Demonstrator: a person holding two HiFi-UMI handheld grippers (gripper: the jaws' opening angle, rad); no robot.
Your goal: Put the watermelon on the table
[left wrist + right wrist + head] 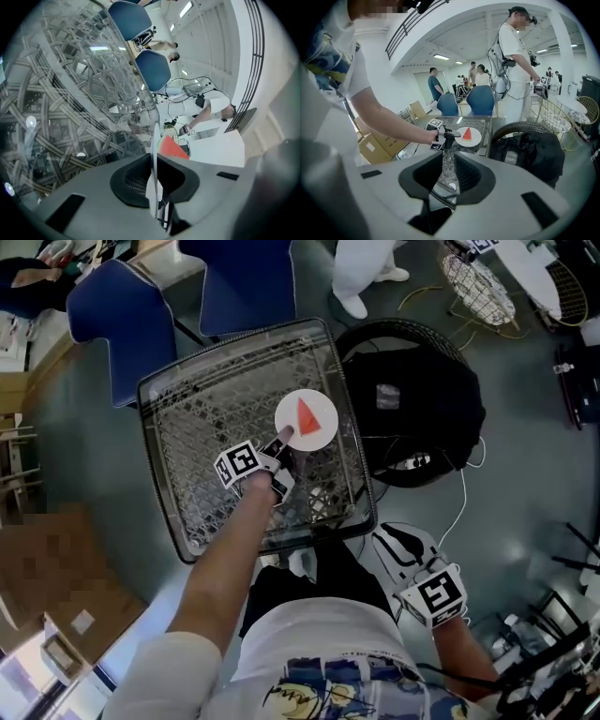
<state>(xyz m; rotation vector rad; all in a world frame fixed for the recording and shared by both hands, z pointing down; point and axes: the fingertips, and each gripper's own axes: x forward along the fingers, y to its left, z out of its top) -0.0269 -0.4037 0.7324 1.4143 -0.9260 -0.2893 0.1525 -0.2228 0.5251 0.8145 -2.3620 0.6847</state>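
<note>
Stock at table: watermelon (307,414), one red wedge, laid on plate (326,434), white and round, which is held over the far right part of table (156,441), a square glass top over woven lattice inside a dark rim; whether the plate rests on the glass cannot be told. Left gripper (281,442): reached out over the table, its jaws clamped on the plate's near rim, the plate seen edge-on between the pads in the left gripper view with the wedge just beyond. Right gripper (389,540): held low at the person's right side, off the table's near right corner, its jaws apart with nothing gripped between them. Marker cubes (439,596): one on each gripper, printed with black-and-white square patterns; no lettering is borne. Bag (417,399): black, set in a round wicker seat (394,332) just right of the table; a grey label is sewn on it, too small to be read. Chairs (141,320): two, blue, placed beyond the table's far edge. Boxes (377,145): cardboard, on the floor left of the table, one with a white label, unreadable. Wire basket (478,287): placed well beyond the bag.
</note>
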